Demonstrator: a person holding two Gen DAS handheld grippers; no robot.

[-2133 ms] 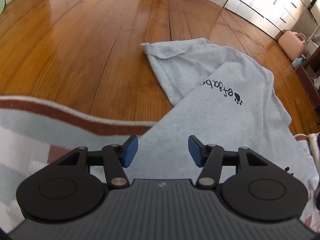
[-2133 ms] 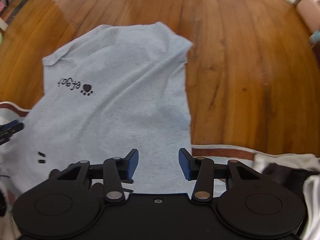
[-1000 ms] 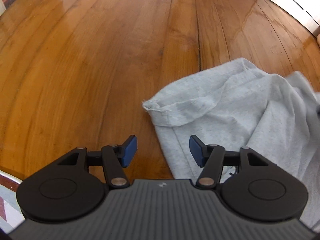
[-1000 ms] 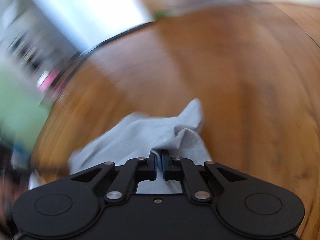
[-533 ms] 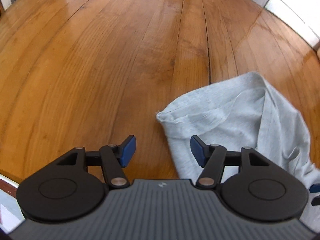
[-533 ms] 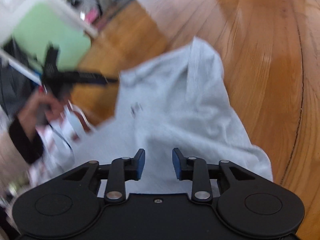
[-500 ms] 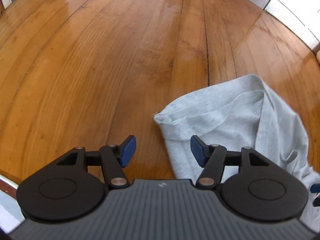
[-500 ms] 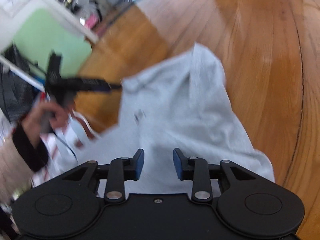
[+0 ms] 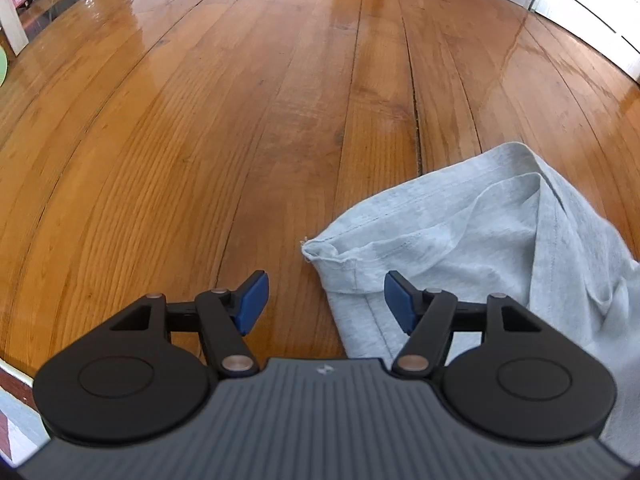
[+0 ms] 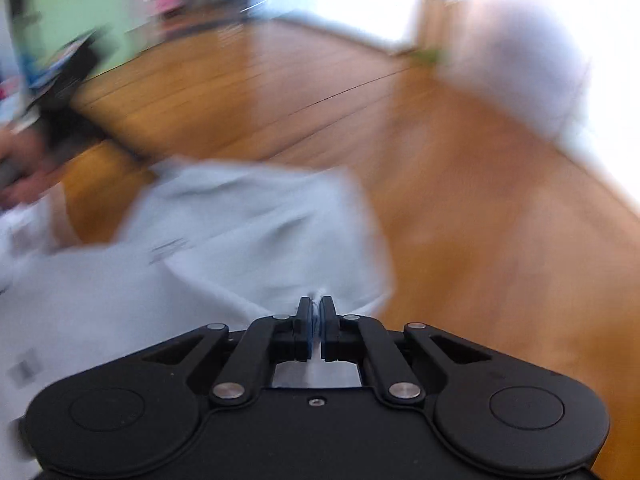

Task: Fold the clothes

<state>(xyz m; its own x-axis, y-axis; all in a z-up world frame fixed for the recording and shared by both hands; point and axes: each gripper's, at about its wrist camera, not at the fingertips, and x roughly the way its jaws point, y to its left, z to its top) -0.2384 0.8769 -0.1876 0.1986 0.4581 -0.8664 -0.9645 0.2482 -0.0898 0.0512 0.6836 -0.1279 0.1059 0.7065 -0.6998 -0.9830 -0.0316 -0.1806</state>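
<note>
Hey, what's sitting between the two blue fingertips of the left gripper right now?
In the left wrist view, the left gripper is opening over bare wooden floor and the grey shirt's hemmed corner, not pinched.

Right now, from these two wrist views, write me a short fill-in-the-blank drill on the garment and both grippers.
1. The grey garment lies on a floor made of ____.
2. The right gripper is ____ on a pinch of the grey garment.
3. The left gripper has its jaws opening, and its blue pads press on ____.
4. In the left wrist view, the garment's hemmed corner lies nearer the ____ blue pad.

Missing words: wood; shut; nothing; right
</note>
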